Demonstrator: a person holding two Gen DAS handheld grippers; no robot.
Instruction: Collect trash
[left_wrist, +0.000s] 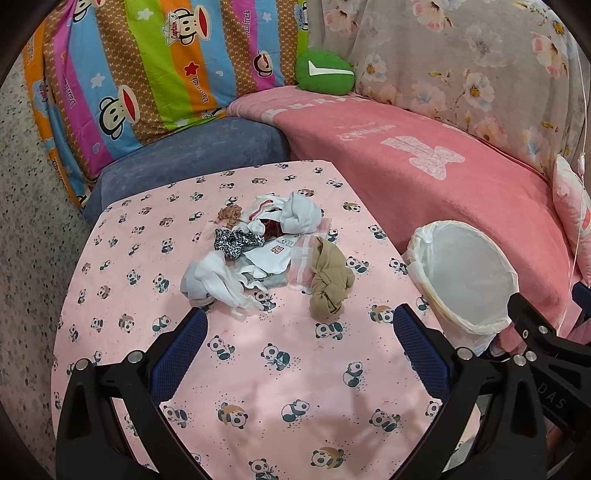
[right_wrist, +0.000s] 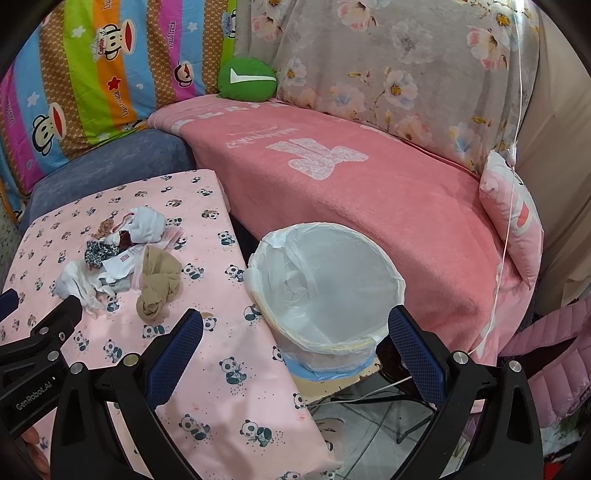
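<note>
Left wrist view showed the left tool (left_wrist: 299, 332) with its jaws spread wide and holding nothing, above the worktop (left_wrist: 258, 369); the right tool (right_wrist: 295, 332) was equally wide open and empty, over the gap between the worktop edge and the bin (right_wrist: 325, 280). The trash pile (left_wrist: 258, 251) lay near the worktop's centre: crumpled white tissues (left_wrist: 218, 284), a knotted tan stocking (left_wrist: 330, 286), a leopard-print scrap (left_wrist: 236, 243) and flat plastic wrappers (left_wrist: 304, 266). All appeared light, soft and compressible; the wrappers were probably slippery. The stocking's knot offered the firmest hold. The bin, lined with a white bag, stood just beside the worktop's right edge, seemingly empty. A pink sofa (right_wrist: 369, 206) stood behind it. Nothing blocked the path; loose pieces might drag their neighbours.
</note>
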